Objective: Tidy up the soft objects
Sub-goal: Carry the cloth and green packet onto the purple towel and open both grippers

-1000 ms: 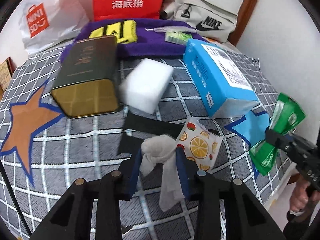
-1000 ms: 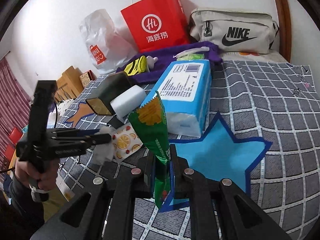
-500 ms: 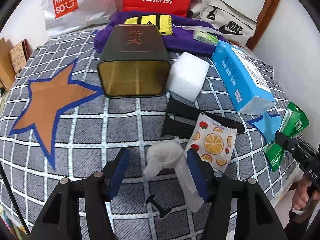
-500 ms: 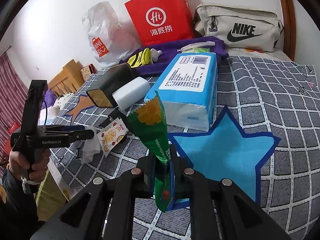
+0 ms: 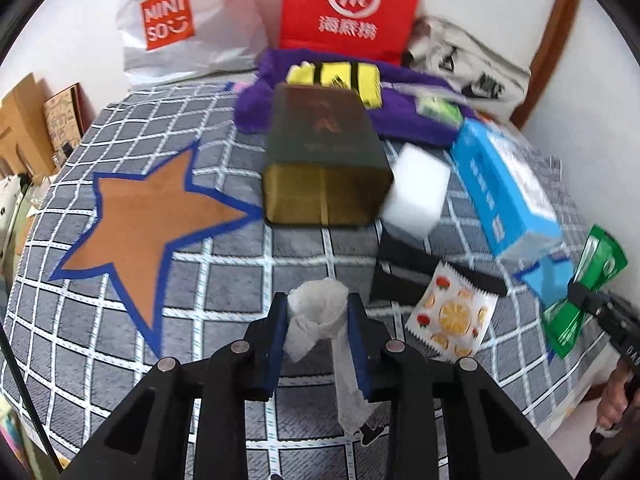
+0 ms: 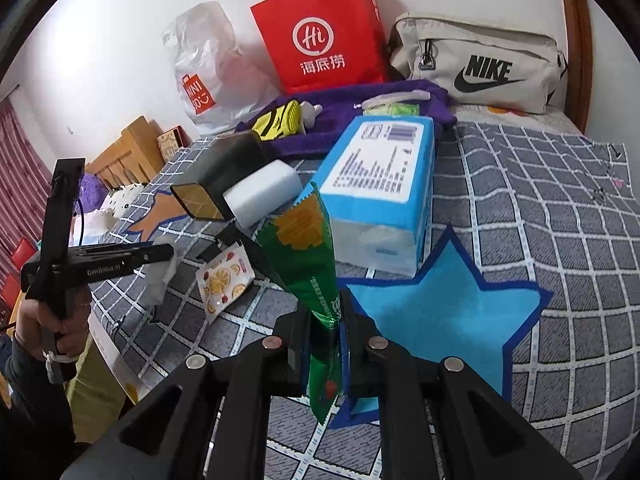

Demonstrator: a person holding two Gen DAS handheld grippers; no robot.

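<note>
Here, my left gripper pinching a crumpled white tissue, my right gripper clamping a green packet, dark tin, possibly foam white block and blue tissue pack ahead on the checked bedspread.

The crumpled white tissue looks soft, matt paper. The green snack packet is glossy plastic film, like the orange-print sachet. The dark tin behind the sachet shows smooth, faintly shiny metal. The checked bedspread is matt woven cloth; the red bag is smooth paper.
</note>
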